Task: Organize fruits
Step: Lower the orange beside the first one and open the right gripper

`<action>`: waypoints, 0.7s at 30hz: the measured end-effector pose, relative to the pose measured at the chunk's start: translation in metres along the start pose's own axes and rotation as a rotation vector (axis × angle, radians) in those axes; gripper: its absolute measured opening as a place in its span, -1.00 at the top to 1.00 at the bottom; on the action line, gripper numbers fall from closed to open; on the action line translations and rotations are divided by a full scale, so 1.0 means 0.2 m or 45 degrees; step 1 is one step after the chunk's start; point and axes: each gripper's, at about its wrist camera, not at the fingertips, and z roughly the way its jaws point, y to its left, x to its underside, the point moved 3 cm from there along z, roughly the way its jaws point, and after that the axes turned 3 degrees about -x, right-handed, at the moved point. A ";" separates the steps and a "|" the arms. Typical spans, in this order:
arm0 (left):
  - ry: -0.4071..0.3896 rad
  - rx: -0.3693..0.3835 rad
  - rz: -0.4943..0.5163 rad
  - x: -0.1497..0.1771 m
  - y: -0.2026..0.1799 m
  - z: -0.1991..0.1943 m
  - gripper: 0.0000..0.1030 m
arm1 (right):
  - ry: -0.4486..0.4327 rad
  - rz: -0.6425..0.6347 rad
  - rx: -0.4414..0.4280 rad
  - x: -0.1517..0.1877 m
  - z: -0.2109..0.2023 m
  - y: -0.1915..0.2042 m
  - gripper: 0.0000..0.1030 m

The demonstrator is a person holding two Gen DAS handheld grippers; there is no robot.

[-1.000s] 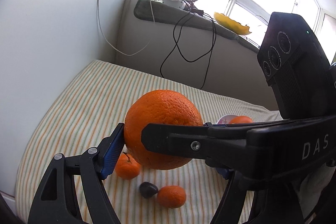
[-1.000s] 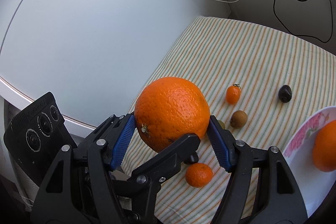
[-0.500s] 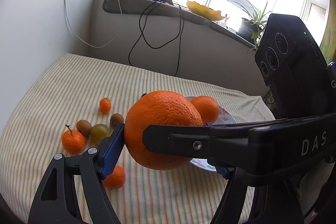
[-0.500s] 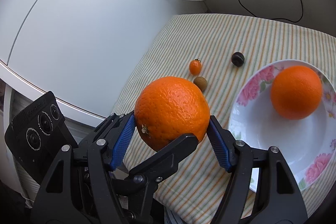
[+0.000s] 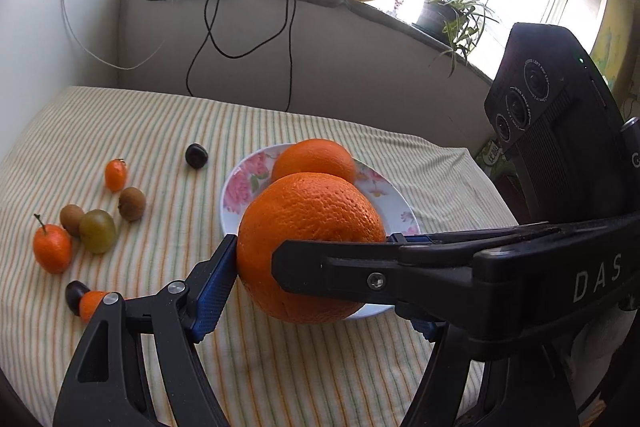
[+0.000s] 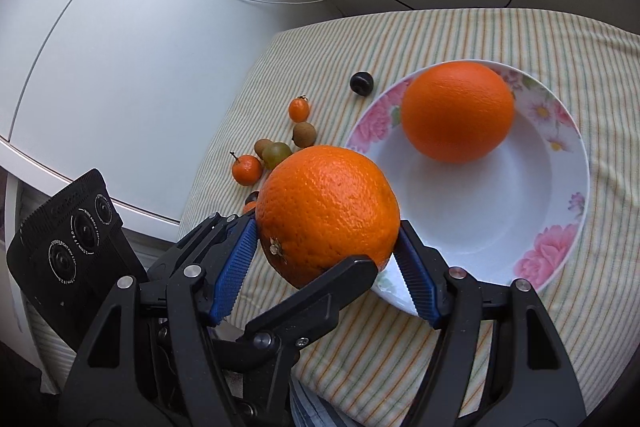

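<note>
Left wrist: "DAS" lettering on right gripper [image 5: 328,269], jaws clamping orange [image 5: 310,227].

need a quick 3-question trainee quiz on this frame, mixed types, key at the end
1. True or false: the white floral-rimmed plate is empty.
2. Who clamps the large dimpled orange? A left gripper only; B right gripper only; C both.
3. Fill in: the small black round fruit lies on the striped ___.
Key: 1 false, a smooth orange sits in it. 2 C. 3 cloth.
</note>
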 end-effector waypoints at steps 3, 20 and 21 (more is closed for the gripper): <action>0.020 0.017 0.006 -0.01 -0.03 0.05 -0.42 | -0.004 0.020 0.013 0.01 -0.02 -0.04 -0.41; 0.084 0.058 0.023 -0.02 -0.10 0.18 -0.42 | -0.017 0.070 0.052 0.00 -0.10 -0.25 -0.41; 0.088 0.056 0.026 -0.02 -0.11 0.19 -0.42 | -0.014 0.074 0.049 0.00 -0.11 -0.26 -0.41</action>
